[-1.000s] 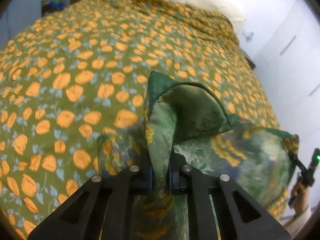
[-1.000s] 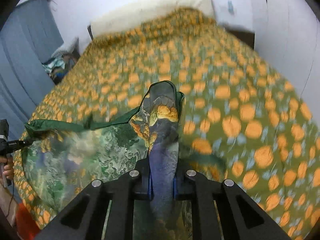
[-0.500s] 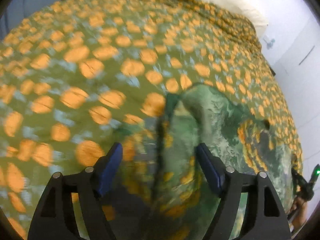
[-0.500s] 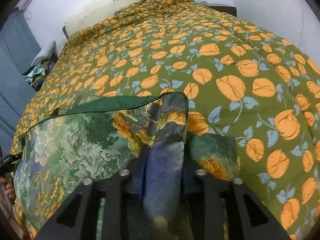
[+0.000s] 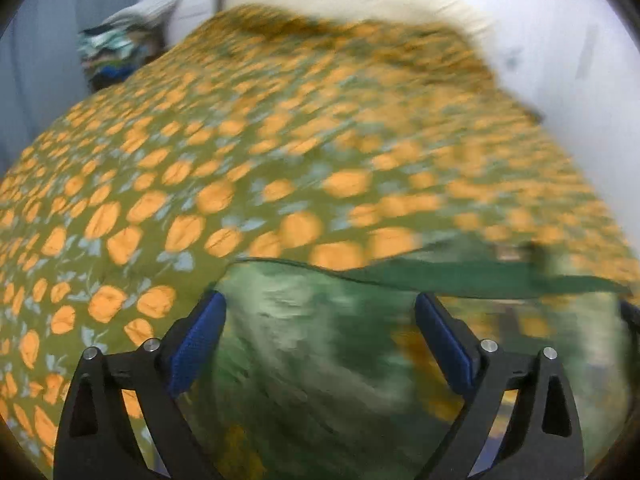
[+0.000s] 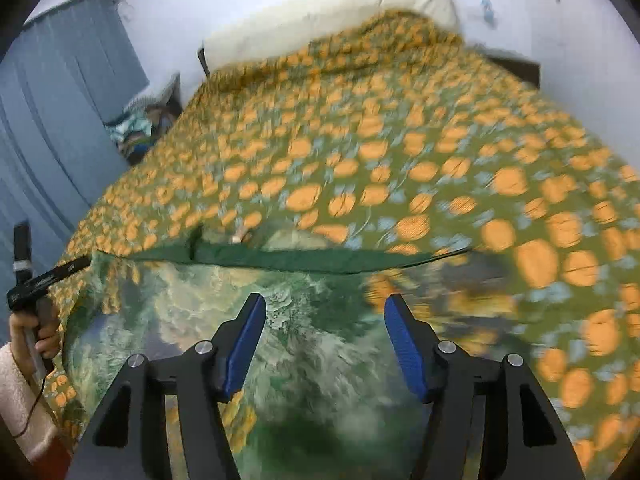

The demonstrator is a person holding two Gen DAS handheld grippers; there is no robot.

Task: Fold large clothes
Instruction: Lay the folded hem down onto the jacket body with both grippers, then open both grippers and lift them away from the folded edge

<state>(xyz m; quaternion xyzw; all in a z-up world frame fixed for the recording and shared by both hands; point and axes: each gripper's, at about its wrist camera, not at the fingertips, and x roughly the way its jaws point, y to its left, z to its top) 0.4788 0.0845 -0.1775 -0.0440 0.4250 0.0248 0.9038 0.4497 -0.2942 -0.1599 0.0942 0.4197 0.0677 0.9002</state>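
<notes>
A large green cloth with a pale floral print and a dark green hem (image 6: 304,260) lies spread flat on the bed near its front edge; it also shows in the left wrist view (image 5: 320,344), blurred. My left gripper (image 5: 320,320) is open and empty, just above the cloth's left part. My right gripper (image 6: 324,320) is open and empty, above the cloth's right part. The left gripper's body (image 6: 28,276) and the hand holding it show at the left edge of the right wrist view.
The bed is covered by an olive spread with orange flowers (image 6: 400,160). A white pillow (image 6: 328,12) lies at the head. A pile of clothes (image 6: 136,128) sits beside the bed at the left, by a blue curtain (image 6: 52,120). White walls stand behind and right.
Both grippers have opened and let go of the cloth's corners. The cloth has dropped flat onto the bed, and both grippers have drawn back above it.
</notes>
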